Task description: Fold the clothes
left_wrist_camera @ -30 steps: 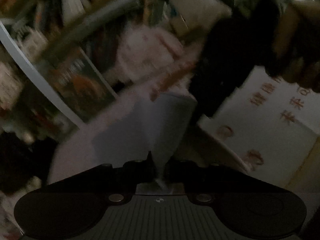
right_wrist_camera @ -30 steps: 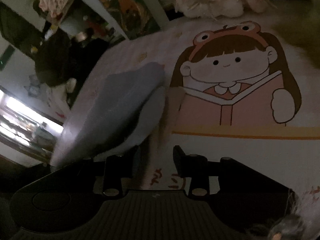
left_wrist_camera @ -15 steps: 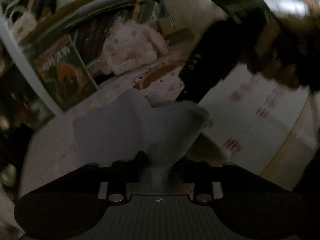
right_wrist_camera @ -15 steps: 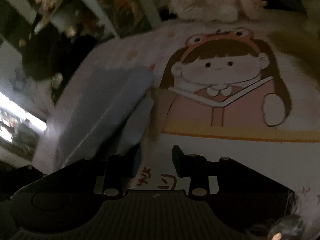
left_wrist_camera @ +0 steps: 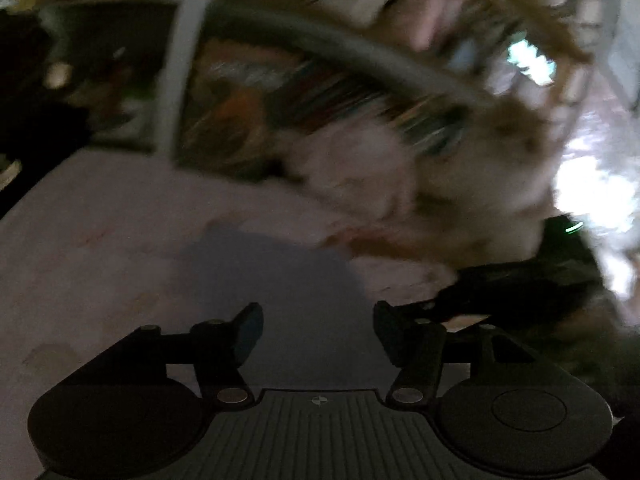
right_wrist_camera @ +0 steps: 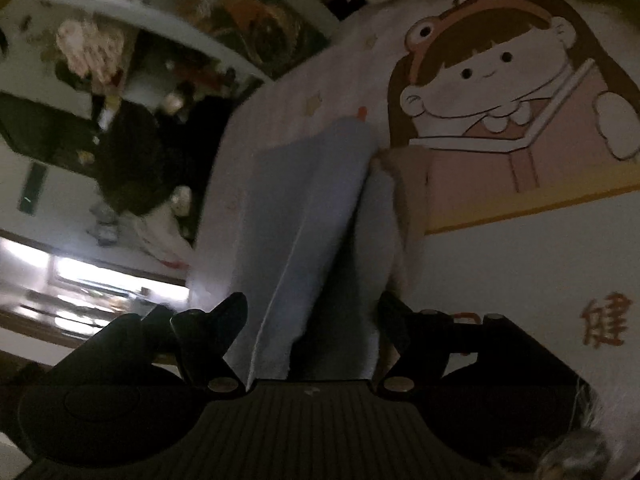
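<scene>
both grippers (left_wrist_camera: 318,330) (right_wrist_camera: 312,322) opening, perhaps clear of blue garment (right_wrist_camera: 316,208)

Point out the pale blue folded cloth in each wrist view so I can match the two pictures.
Left wrist: the pale blue folded cloth lies low at centre, just ahead of the open fingers.
Right wrist: the cloth runs from centre down between the fingers.
Shared landmark: the white shelf frame, upper left in both.

Left wrist view smeared by motion, the shelf of books (left_wrist_camera: 320,92) and pale plush toy (left_wrist_camera: 360,168) only streaks, near end of the grey-blue folded cloth (right_wrist_camera: 312,208) hidden behind the right gripper (right_wrist_camera: 312,320) body, orange printed character (right_wrist_camera: 606,320) on the blanket partly readable
</scene>
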The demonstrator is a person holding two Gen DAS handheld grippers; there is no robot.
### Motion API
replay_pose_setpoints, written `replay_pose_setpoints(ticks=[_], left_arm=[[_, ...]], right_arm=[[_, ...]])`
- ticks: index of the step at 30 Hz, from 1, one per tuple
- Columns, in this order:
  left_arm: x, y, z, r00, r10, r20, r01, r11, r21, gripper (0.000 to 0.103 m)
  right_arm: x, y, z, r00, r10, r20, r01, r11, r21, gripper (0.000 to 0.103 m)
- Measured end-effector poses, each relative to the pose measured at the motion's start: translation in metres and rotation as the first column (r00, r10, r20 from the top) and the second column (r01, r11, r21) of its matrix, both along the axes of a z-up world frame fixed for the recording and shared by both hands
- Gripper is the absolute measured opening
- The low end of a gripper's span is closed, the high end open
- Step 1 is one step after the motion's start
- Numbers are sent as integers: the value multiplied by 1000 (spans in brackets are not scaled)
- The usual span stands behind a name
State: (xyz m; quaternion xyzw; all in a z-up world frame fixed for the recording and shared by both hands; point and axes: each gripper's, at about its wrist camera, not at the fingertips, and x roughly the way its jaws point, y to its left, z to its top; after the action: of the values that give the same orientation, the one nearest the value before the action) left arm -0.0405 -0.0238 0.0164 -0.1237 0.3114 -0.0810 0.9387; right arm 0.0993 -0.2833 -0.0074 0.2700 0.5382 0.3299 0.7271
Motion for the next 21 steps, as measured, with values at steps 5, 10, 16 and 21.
replay_pose_setpoints(ticks=[5, 10, 16, 21], left_arm=[[-1, -8, -30, 995, -13, -98, 19, 998, 57, 50], [-5, -1, -39, 990, -5, -138, 9, 1000, 29, 51], [-6, -6, -36, 989, -38, -141, 48, 997, 67, 54], [-10, 8, -16, 997, -7, -72, 7, 1000, 4, 54]], right_arm=[[-14, 19, 22, 979, 43, 198, -35, 998, -44, 17], [-33, -5, 21, 967, 90, 239, -117, 988, 100, 12], [-16, -24, -36, 998, -49, 44, 51, 997, -52, 6], [-26, -16, -10, 991, -14, 130, 28, 993, -111, 28]])
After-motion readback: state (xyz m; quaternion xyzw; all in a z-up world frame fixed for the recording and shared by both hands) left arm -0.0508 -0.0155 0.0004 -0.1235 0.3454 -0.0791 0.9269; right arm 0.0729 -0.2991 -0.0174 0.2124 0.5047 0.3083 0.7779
